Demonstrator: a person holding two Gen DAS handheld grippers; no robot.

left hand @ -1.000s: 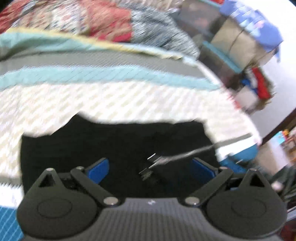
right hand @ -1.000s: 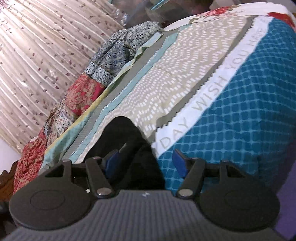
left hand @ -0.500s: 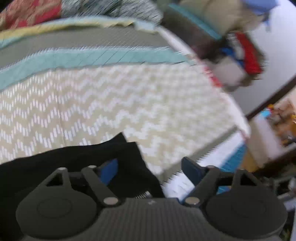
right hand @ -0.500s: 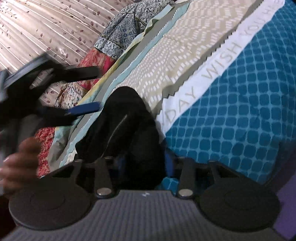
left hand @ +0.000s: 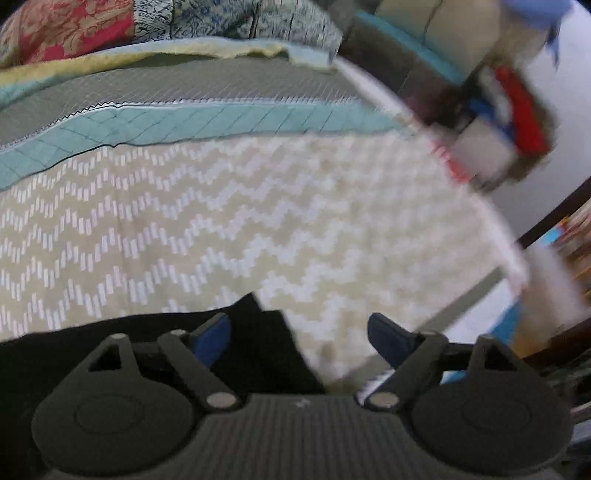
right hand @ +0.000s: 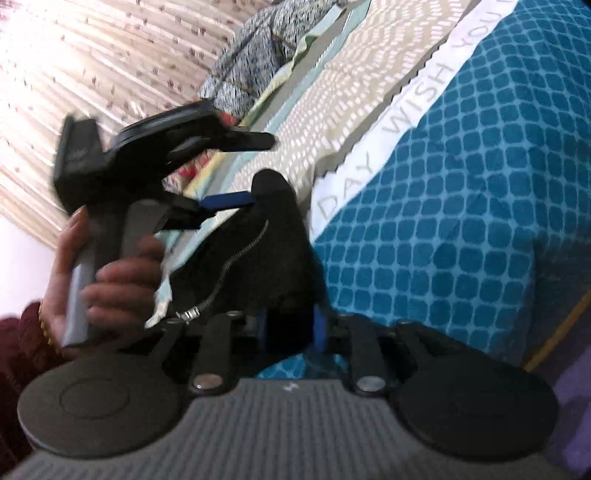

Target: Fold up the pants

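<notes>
The black pants lie bunched on the patterned bedspread. My left gripper hovers over their corner, and its jaws are opening. Only the left pad is over the cloth, and neither pad presses it. In the right wrist view the pants rise in a hump with a zipper showing. My right gripper has the near end of the fabric filling the gap between its blue pads while its jaws are opening. The left gripper reaches in from the left, held by a hand, with its lower pad at the hump's top.
Patchwork pillows line the far side of the bed. Blurred clutter stands beyond the bed's right edge. A pleated curtain hangs behind. The teal part of the bedspread drops off at the bed's edge.
My left gripper slid right along the pants to their corner and came into the right wrist view. My right gripper closed in on the near end of the pants.
</notes>
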